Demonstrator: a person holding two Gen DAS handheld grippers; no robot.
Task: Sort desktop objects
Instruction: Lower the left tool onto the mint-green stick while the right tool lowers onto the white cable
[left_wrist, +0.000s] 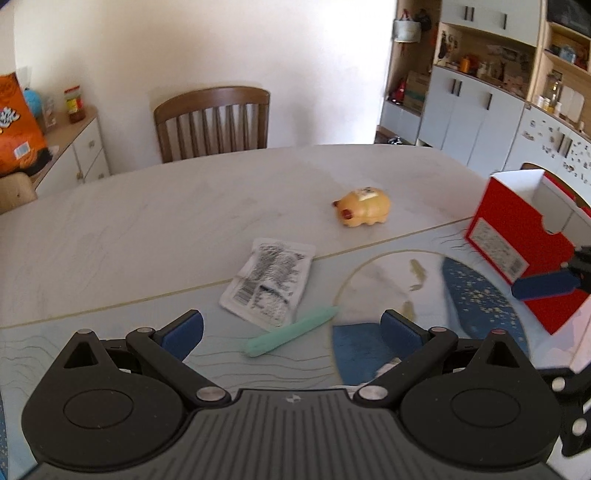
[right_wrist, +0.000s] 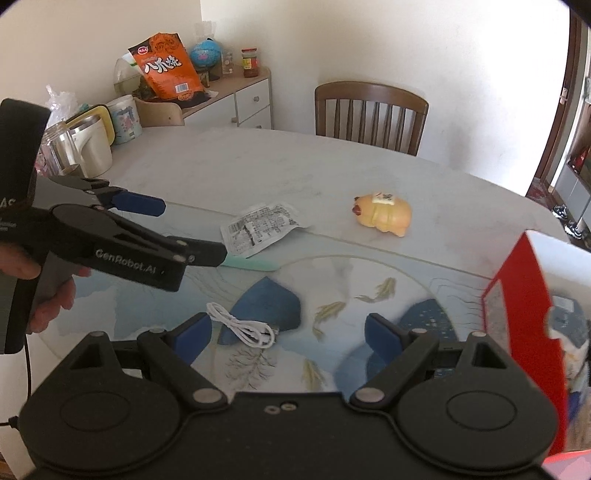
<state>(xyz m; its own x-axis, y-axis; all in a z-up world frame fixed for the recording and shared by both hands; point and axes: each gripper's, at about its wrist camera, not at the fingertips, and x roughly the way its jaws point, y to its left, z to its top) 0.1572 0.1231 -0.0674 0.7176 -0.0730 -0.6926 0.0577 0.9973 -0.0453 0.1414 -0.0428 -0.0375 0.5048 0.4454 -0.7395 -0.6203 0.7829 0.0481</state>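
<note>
**Marble-look table, both grippers held open above it**

Pale marble-patterned table fills both views, its near part covered by a printed mat with blue rocks and small fish. A brown slatted chair stands at the far edge.

At the right side of the table a red open-topped box stands tilted in the left wrist view; the right wrist view shows its red wall close beside the right gripper.

The left gripper is held out over the table's left part by a hand wrapped round its grip, its fingers reaching level over the table toward the right. Its blue pads are spread well apart, nothing between them. In its own view the left gripper hangs above the mint-green stick.

The right gripper hovers over the mat, jaws wide and empty.

A yellow pig-shaped toy lies on bare table beyond the mat, well apart from the rest. A crinkled silver sachet lies across the mat's edge. The mint-green stick lies just beside the sachet's near corner. A coiled white cable rests on the mat, just beyond the right gripper's left pad.
</note>
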